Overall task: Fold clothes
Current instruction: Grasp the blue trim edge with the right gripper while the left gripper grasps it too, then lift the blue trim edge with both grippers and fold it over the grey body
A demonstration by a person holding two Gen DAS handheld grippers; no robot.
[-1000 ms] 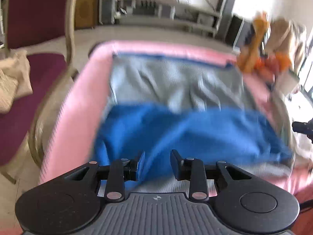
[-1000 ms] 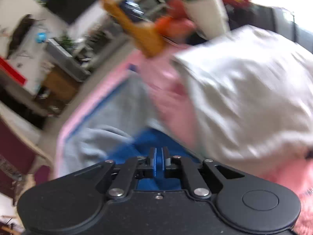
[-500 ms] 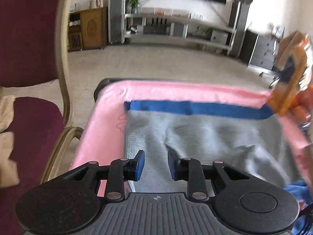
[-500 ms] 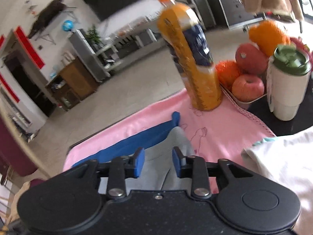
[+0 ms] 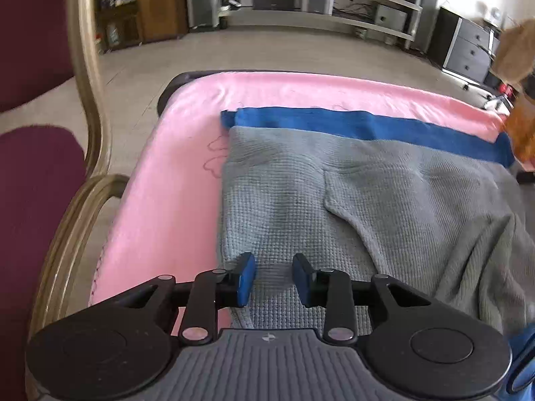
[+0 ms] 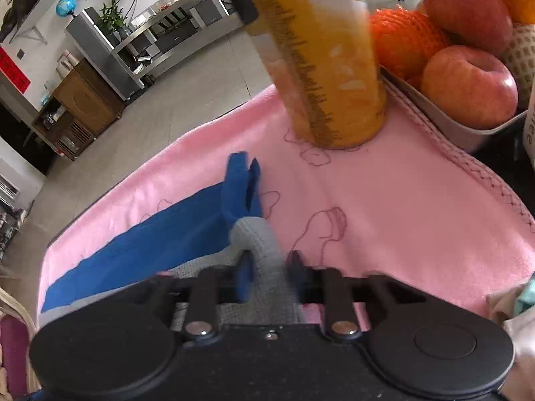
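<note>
the pink blanket [image 5: 174, 180] covers the table top, its far edge rounding off above bare floor and its left edge running just beside the curved arm of a maroon chair [image 5: 36, 173]; a strip of bare pink lies open to the left of the clothing and another beyond it; on the right side the room is tighter: an orange juice bottle [image 6: 327, 67] stands on the blanket near the garment's far corner, and just past the blanket's stitched hem sits a metal tray [image 6: 468, 130] of apples [image 6: 468, 83] and net-wrapped oranges [image 6: 404, 43]; the grey waffle-knit garment [image 5: 334, 207] lies spread over the blanket, creased down its middle and rumpled toward the right, with a blue layer [image 5: 351, 123] showing as a band along its far edge; in the right wrist view a grey corner curls up beside a split blue end; the left gripper [image 5: 272, 282] has its fingers set apart with a moderate gap, astride the grey cloth's near left edge, nothing clamped; the right gripper [image 6: 269, 275] likewise stands parted, the raised grey corner lying between its fingers; the bottle label is blurred, an apple bears a small unreadable sticker, and a white object at the far right edge shows "ee"
</note>
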